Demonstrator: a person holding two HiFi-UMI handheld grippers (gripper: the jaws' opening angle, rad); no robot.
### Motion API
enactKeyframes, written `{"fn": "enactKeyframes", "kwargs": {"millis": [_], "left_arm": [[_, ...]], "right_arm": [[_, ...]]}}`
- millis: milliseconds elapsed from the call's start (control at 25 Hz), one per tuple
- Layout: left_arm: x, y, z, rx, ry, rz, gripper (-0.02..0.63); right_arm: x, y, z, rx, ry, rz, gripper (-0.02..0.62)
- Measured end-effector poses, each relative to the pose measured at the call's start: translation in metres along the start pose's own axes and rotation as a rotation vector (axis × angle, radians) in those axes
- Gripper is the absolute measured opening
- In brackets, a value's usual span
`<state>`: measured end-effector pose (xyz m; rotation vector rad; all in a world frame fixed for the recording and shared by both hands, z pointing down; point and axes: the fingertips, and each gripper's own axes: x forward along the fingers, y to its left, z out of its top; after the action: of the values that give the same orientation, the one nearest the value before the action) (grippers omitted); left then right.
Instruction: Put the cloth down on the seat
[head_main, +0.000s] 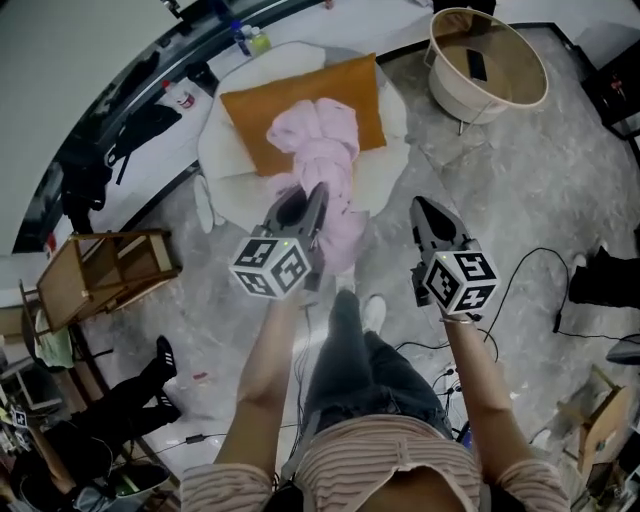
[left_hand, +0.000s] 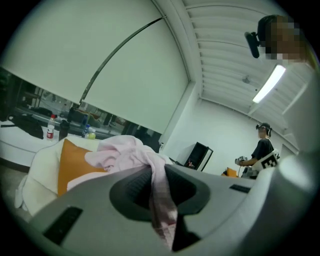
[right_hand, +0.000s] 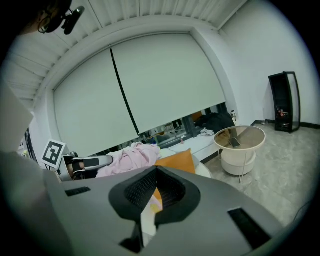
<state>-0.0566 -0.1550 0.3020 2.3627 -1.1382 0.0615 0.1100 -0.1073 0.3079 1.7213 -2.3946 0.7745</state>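
A cushion (head_main: 258, 112) lies on the seat (head_main: 222, 165), a cloth (head_main: 322, 148) heaped on it and trailing over the seat's front edge into the left gripper (head_main: 318, 192). The right gripper (head_main: 421, 206) hangs before the seat's right side. Right of the seat, a tabletop (head_main: 538, 88) carries a phone (head_main: 477, 65); left, a chair (head_main: 100, 275).

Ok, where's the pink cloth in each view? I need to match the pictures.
Head view: pink cloth upper centre, heaped on the orange cushion, one end running down into the left tool.
Left gripper view: cloth at centre, hanging down between this tool's jaws.
Right gripper view: cloth left of centre, beyond the jaws.
Shared landmark: the orange cushion, right by the cloth in all three views.
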Motion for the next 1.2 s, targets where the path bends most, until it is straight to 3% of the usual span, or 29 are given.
{"fn": "enactKeyframes", "kwargs": {"millis": [280, 560, 880, 1200], "left_arm": [[0.074, 0.054, -0.055, -0.005, 0.094, -0.026, 0.077], [0.123, 0.103, -0.112, -0.033, 0.133, -0.024, 0.077], [0.164, 0.147, -0.176, -0.102, 0.159, 0.005, 0.077], [0.190, 0.172, -0.214, -0.115, 0.192, 0.008, 0.077]], "right_arm": [[0.079, -0.040, -0.057, 0.064, 0.104, -0.046, 0.008], [0.155, -0.054, -0.117, 0.079, 0.150, -0.046, 0.008], [0.201, -0.078, -0.183, 0.064, 0.230, -0.036, 0.009], [0.238, -0.102, -0.219, 0.053, 0.274, -0.040, 0.008]]}}
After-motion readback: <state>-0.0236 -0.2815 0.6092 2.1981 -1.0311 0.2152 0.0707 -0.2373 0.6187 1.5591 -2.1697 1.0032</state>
